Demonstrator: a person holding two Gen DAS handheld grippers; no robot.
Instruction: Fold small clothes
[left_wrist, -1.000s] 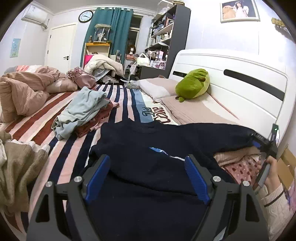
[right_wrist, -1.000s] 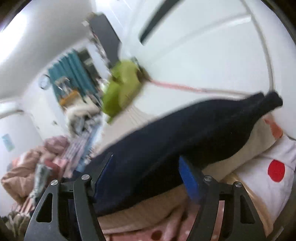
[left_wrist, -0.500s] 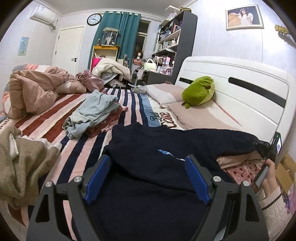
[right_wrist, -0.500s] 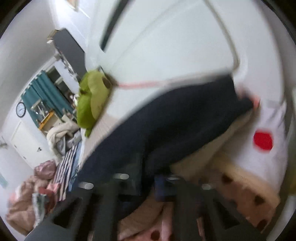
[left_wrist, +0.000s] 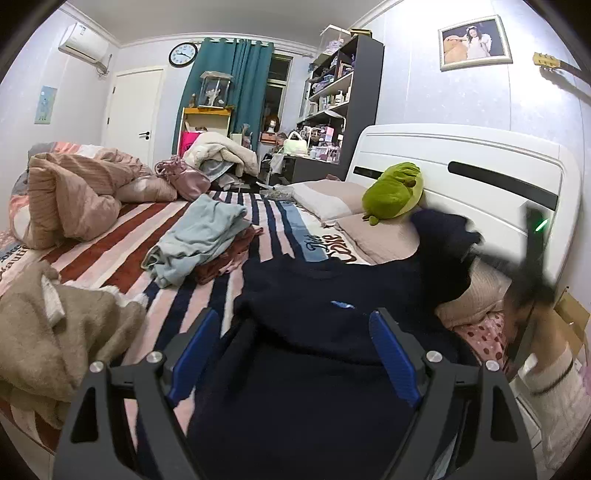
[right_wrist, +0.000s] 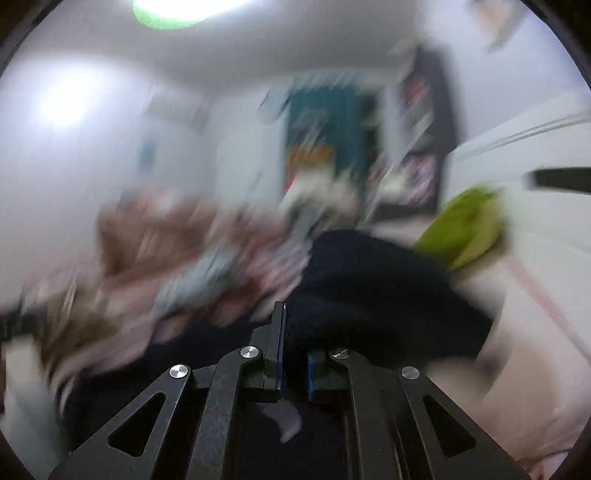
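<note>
Left gripper (left_wrist: 293, 354): jaws spread wide, blue pads either side of the navy sweater (left_wrist: 317, 332), nothing clamped between them. Contact w/ the fabric cannot be told.

Right gripper (right_wrist: 293, 350): jaws drawn narrow, pinching a fold of the navy sweater (right_wrist: 373, 291); cloth bunches up above the fingertips. Right wrist view heavily motion-blurred; bkgd detail unreliable. In left wrist view the right gripper (left_wrist: 532, 273) shows at 3 o'clock as a dark smear w/ a green light; state not readable from there.

Navy sweater: lies spread on the striped bedspread (left_wrist: 122, 251), body at centre to 6 o'clock of left wrist view. One sleeve is raised off the bed toward 2 o'clock, in front of the white headboard (left_wrist: 461, 162).

Other items, left wrist view:
- Green plush toy (left_wrist: 393, 192) at 1 o'clock, on the pillows (left_wrist: 373, 240) against the headboard.
- Light blue garment (left_wrist: 195, 236) over a reddish one, at 10–11 o'clock, near but apart from the sweater.
- Beige garment (left_wrist: 55, 332) at 8–9 o'clock, bed edge.
- Pink-brown duvet (left_wrist: 74, 192) bunched at 10 o'clock.
- Polka-dot fabric (left_wrist: 484, 332) at 4 o'clock, just beside the sweater.
</note>
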